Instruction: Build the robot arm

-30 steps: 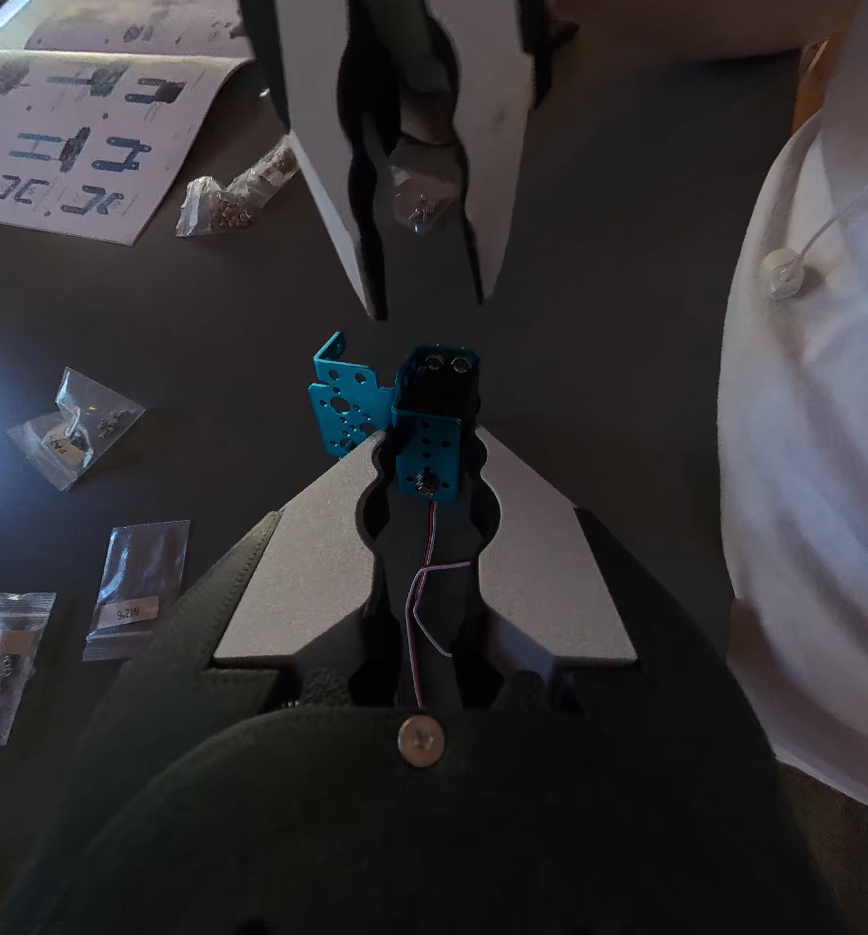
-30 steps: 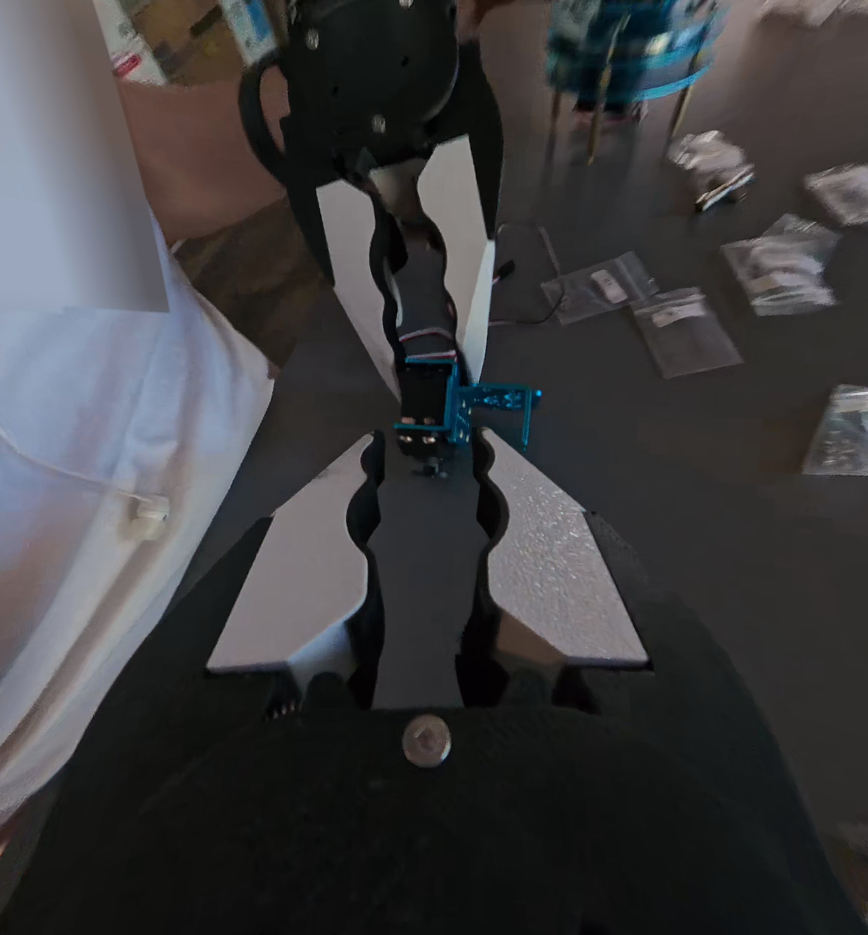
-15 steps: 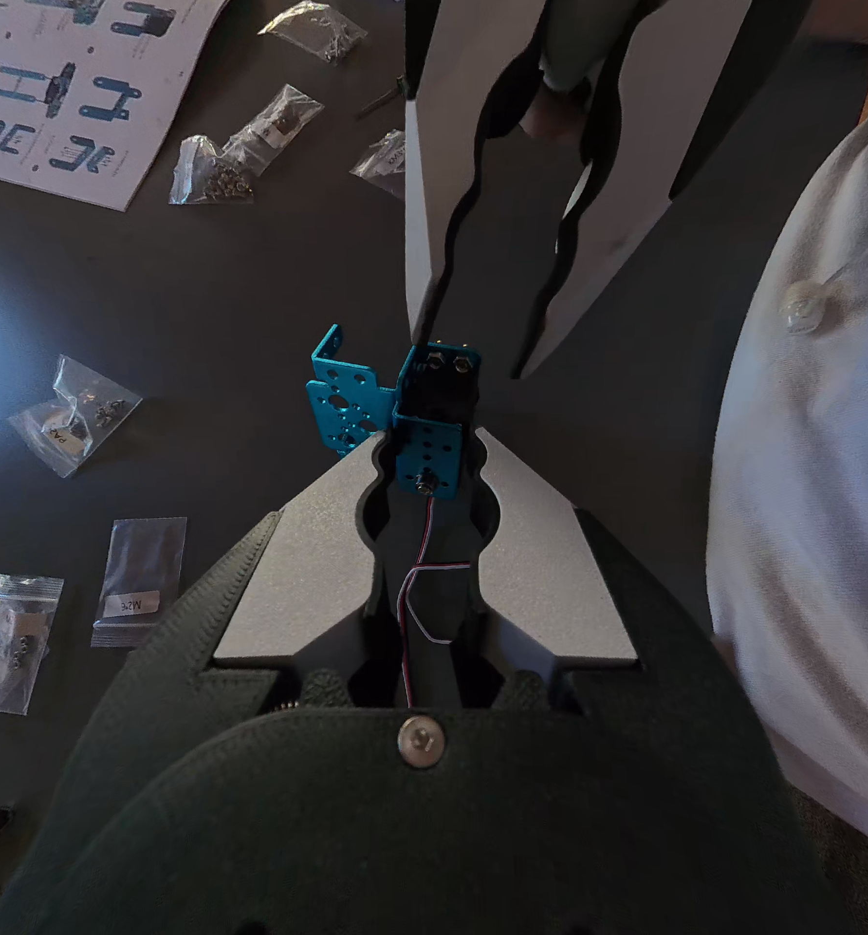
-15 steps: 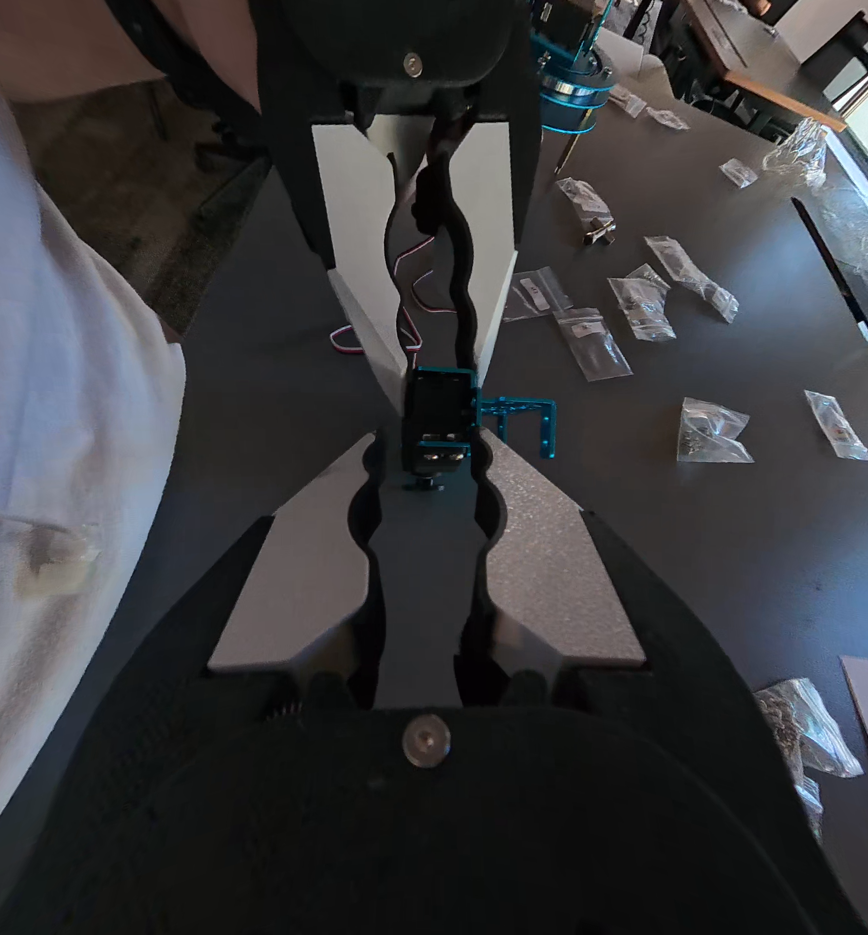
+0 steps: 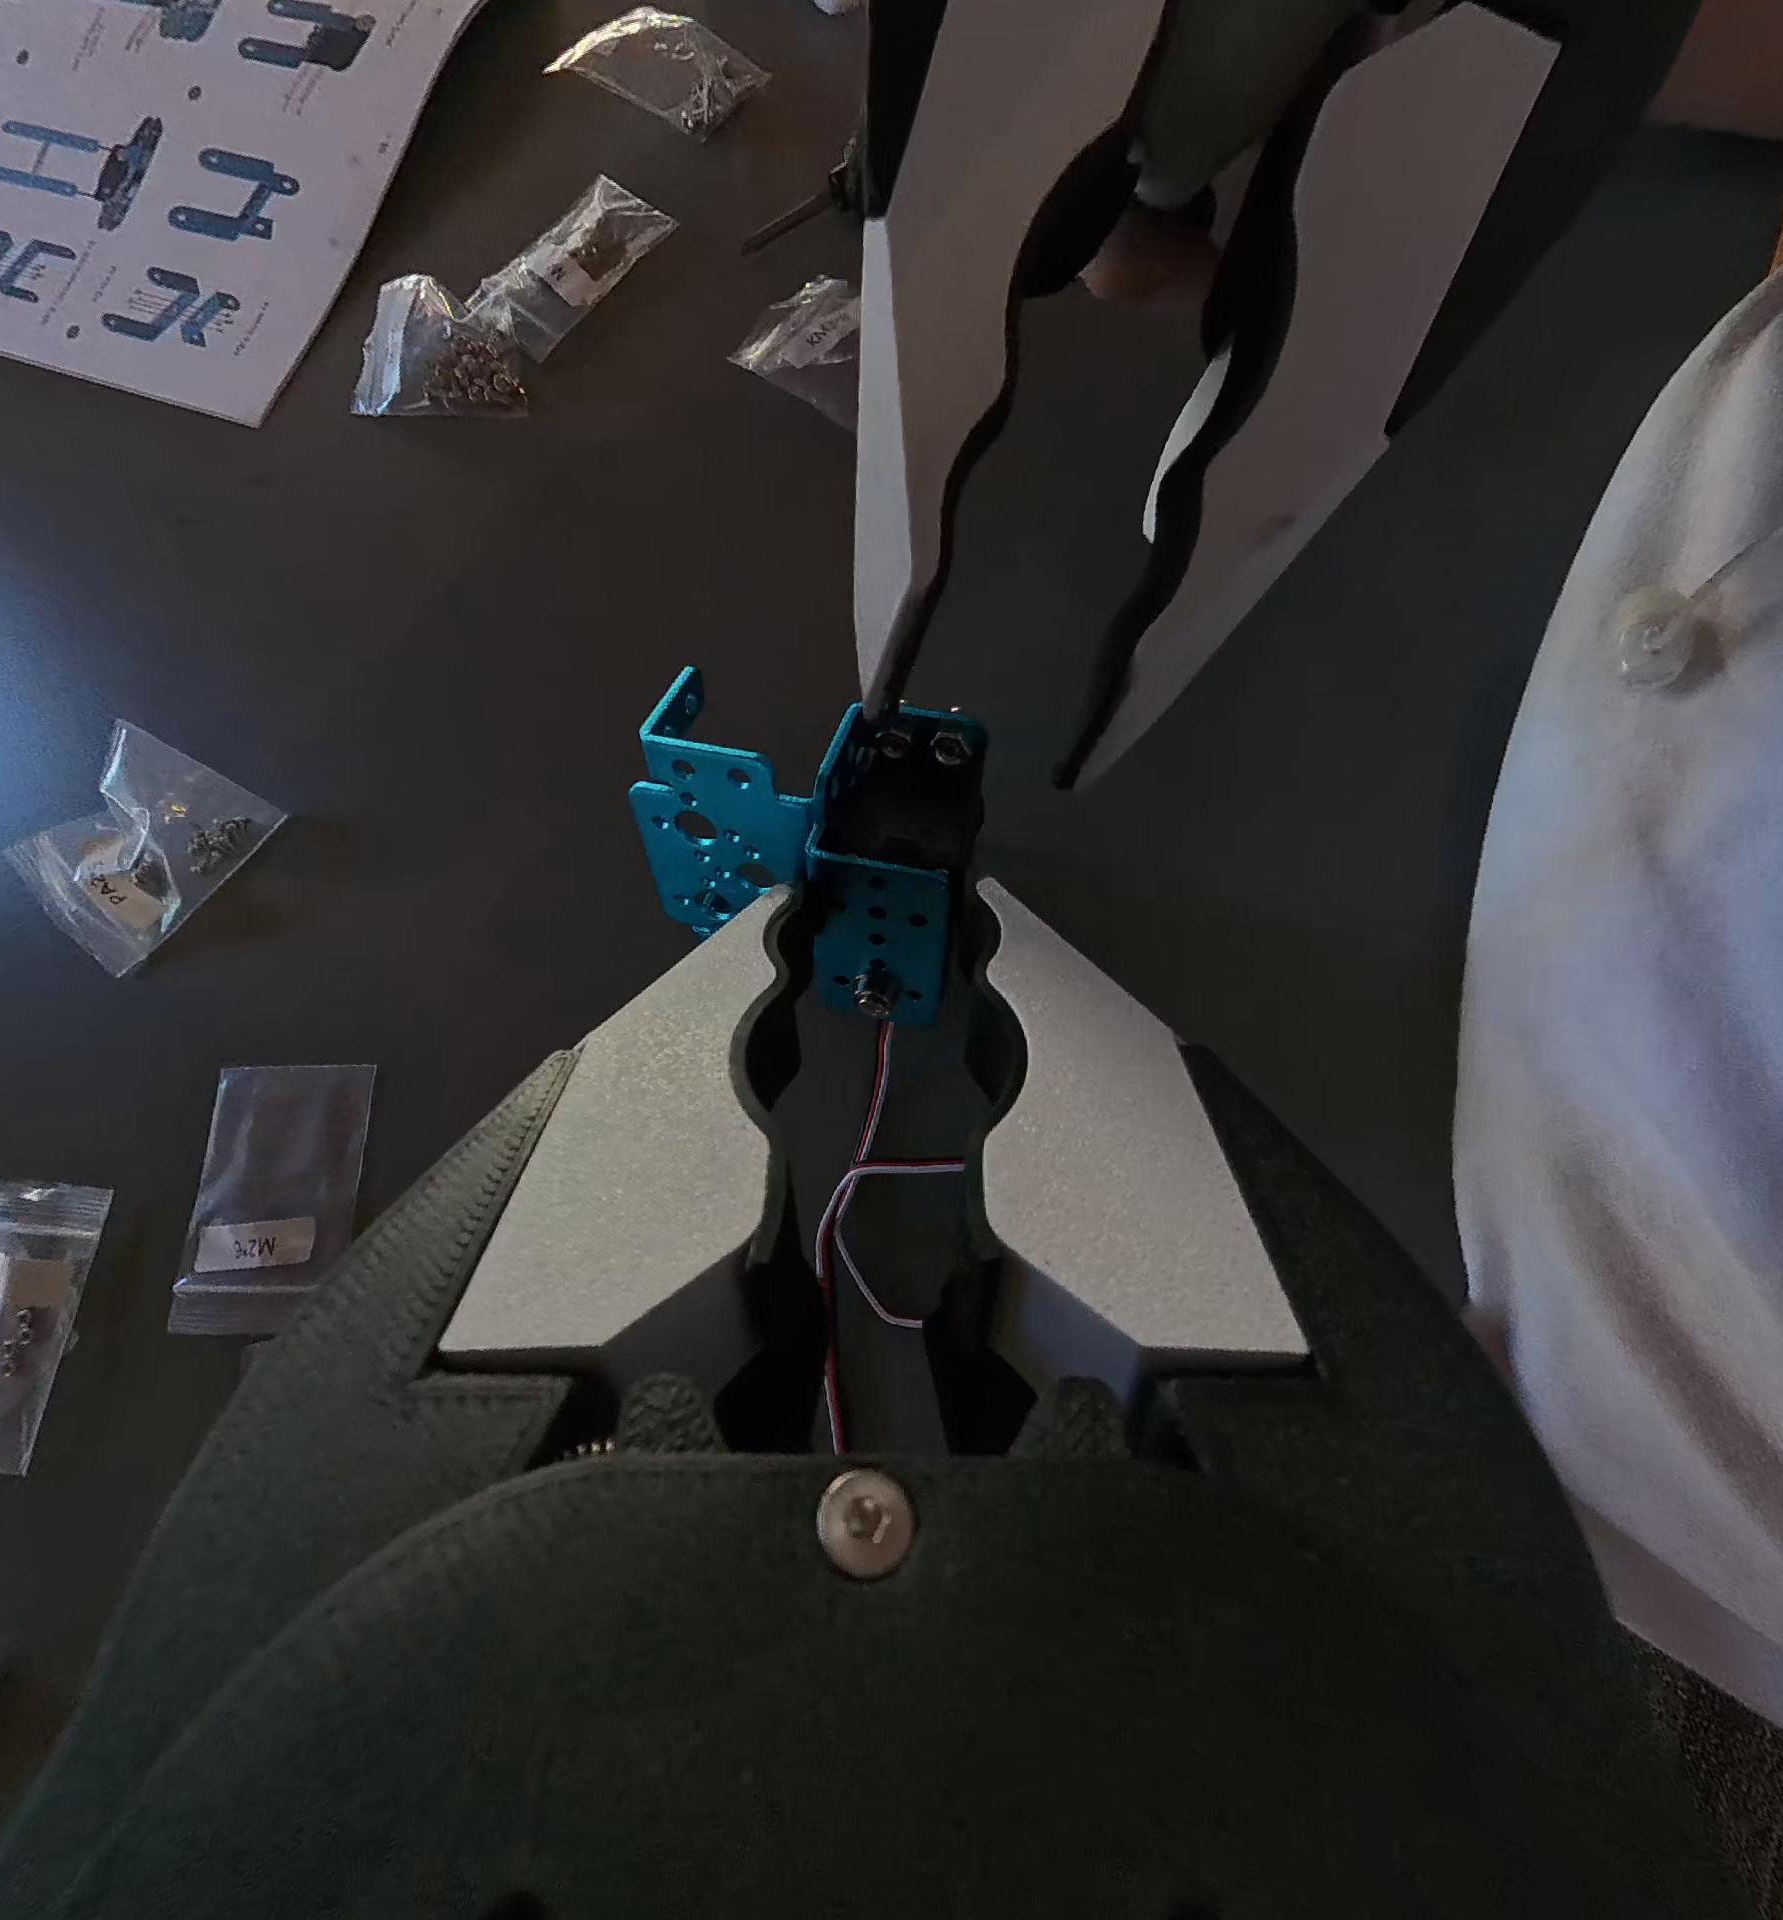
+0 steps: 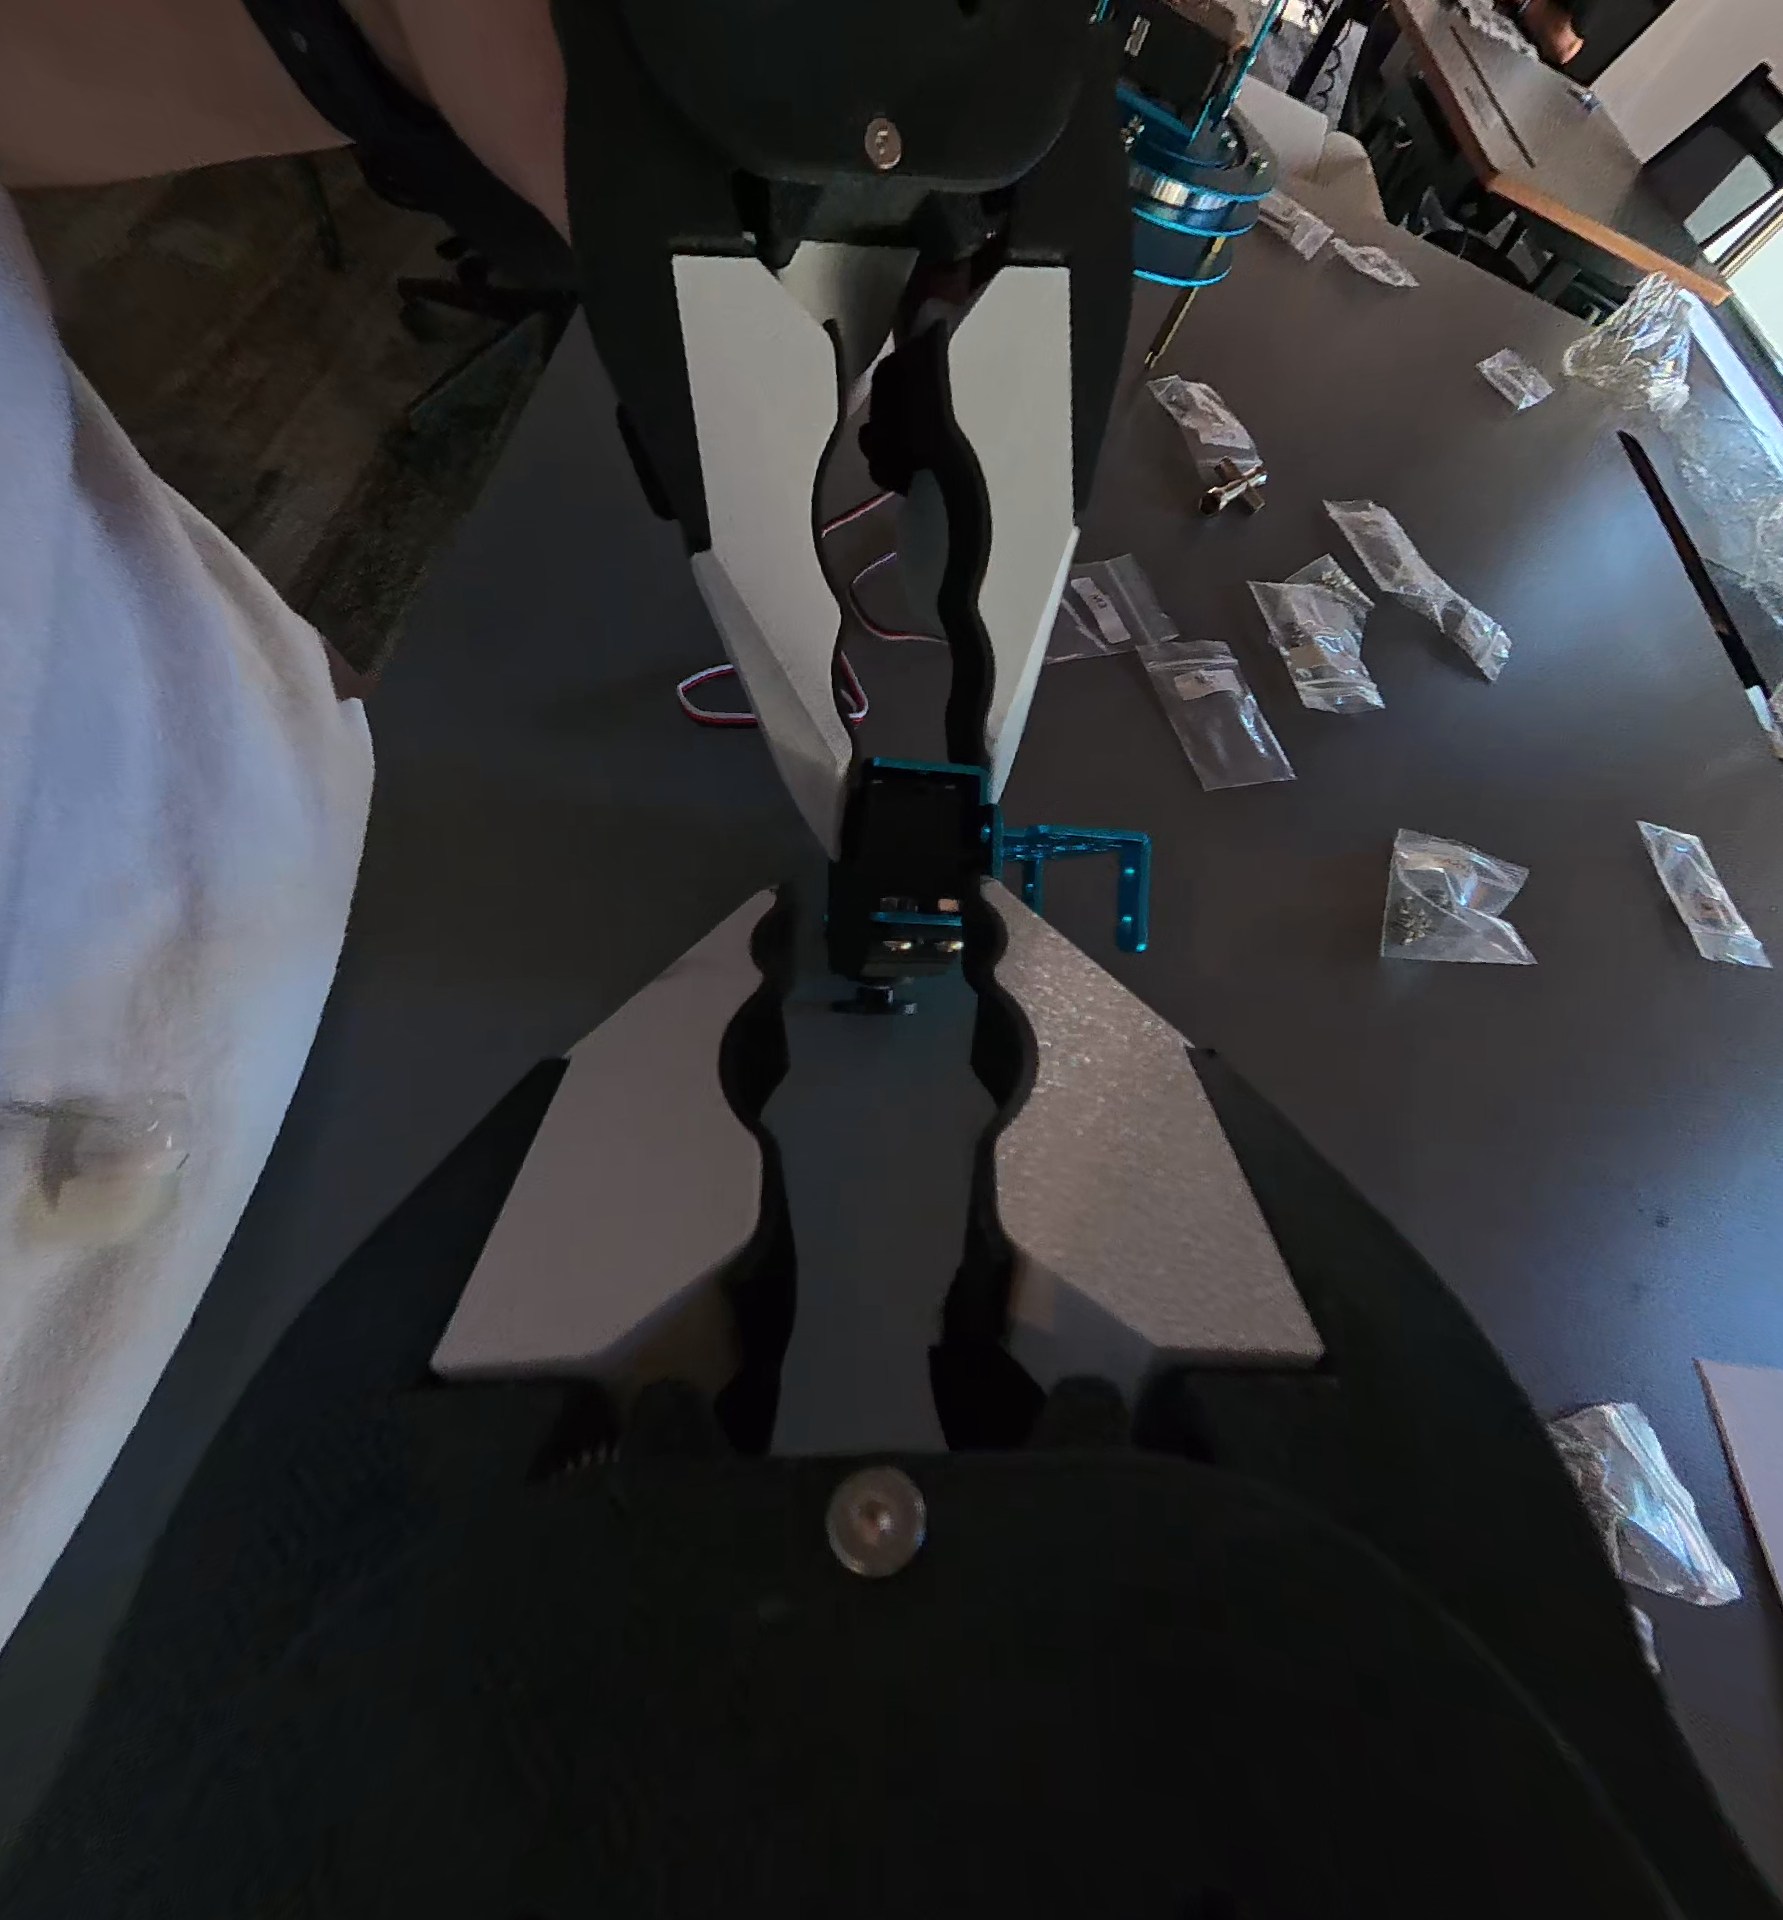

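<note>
Blue perforated metal bracket with a black servo (image 5: pixel 892 831) sits above the dark tabletop (image 5: pixel 513 582), pinched at its near end by my left gripper (image 5: pixel 882 909). My right gripper (image 6: pixel 882 914) is spread around its far end, one tip touching the bracket's edge. Clear parts bags (image 5: pixel 139 842) lie well apart to the side.

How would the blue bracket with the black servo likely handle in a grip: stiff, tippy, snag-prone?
The blue bracket assembly looks like rigid perforated metal, so probably stiff. Its side plate juts off-centre, so it may twist in the left gripper. The trailing wire is floppy and could snag.
</note>
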Demonstrator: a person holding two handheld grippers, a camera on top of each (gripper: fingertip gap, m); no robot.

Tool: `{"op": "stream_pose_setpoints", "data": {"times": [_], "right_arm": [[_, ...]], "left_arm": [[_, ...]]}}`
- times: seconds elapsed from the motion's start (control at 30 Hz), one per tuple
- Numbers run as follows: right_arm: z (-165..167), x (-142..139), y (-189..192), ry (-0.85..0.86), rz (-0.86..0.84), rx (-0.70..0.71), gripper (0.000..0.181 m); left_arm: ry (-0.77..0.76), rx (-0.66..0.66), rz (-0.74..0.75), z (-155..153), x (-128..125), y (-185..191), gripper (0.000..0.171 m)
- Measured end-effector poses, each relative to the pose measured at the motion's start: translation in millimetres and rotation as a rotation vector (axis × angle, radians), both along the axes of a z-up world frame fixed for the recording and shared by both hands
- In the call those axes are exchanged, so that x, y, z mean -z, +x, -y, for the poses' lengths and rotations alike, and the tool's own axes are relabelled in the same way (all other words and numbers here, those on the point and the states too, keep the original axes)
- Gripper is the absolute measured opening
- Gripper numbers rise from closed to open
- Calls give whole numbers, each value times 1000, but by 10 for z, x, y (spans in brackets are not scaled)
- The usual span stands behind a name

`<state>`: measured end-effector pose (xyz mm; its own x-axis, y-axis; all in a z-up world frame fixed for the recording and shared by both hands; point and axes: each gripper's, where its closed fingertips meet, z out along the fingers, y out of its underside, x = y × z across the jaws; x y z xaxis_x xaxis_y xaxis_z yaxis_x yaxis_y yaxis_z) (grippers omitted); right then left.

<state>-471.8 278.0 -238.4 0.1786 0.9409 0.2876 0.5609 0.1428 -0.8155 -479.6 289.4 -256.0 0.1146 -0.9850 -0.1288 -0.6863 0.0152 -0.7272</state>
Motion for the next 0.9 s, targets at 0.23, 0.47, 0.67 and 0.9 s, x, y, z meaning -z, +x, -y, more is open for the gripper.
{"op": "stream_pose_setpoints", "data": {"times": [0.23,0.47,0.67,0.9], "right_arm": [[53,-36,21,-12,-29,-19,25],[-85,-78,118,7,-98,18,31],[-98,-45,141,-155,-191,4,33],[-35,-1,30,-154,-184,-31,30]], "left_arm": [[-7,-2,2,-5,2,7,28],[-32,-5,47,-11,7,-8,28],[-72,30,113,16,33,-82,28],[-74,71,132,32,43,-96,28]]}}
